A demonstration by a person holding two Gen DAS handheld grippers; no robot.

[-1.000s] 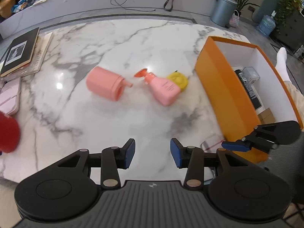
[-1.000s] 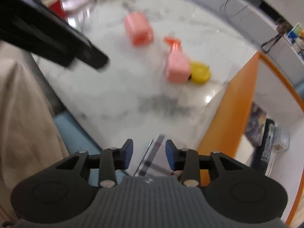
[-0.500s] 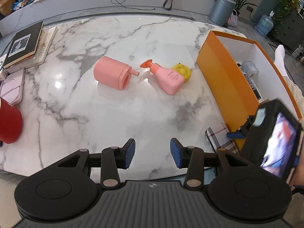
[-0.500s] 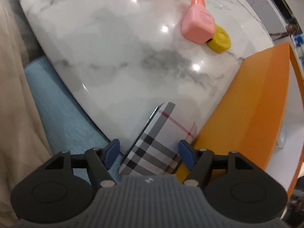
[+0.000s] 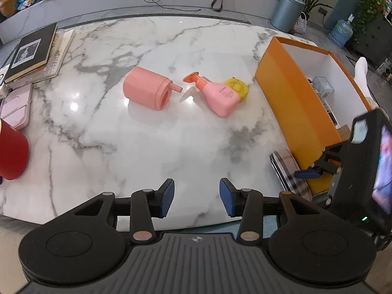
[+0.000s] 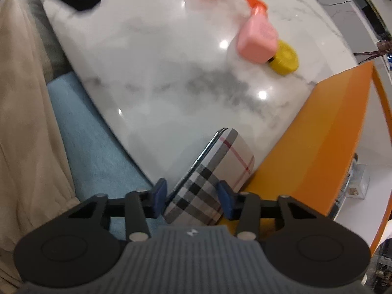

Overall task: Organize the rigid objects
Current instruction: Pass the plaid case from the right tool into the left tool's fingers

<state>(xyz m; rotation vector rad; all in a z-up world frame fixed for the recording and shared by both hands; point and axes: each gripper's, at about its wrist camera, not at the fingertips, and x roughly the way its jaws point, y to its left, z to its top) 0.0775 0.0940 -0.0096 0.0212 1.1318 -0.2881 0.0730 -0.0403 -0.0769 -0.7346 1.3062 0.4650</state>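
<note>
A plaid flat case [image 6: 220,166] stands tilted on its edge at the marble table's near rim, against the orange box [image 6: 318,134]. My right gripper [image 6: 193,198] points steeply down over it; its jaws are closing, with both blue pads against the case's sides. In the left wrist view the case [image 5: 286,169] is blurred beside the box [image 5: 294,103]. My left gripper [image 5: 197,201] hovers open and empty over the table's front edge. A pink cylinder container [image 5: 147,88], a pink pump bottle [image 5: 218,95] and a yellow round object [image 5: 236,87] lie mid-table.
The orange box holds several small items, among them a clear plastic box [image 5: 323,87]. Stacked books [image 5: 29,51], a pale pink case [image 5: 16,105] and a red cup [image 5: 9,152] sit at the left. A blue seat [image 6: 93,134] and a person's beige trousers [image 6: 22,98] lie below the table edge.
The right gripper opened wide, sank over the plaid case and closed its jaws around it; the case went from lying flat to tilted on edge. The left gripper stayed put.
</note>
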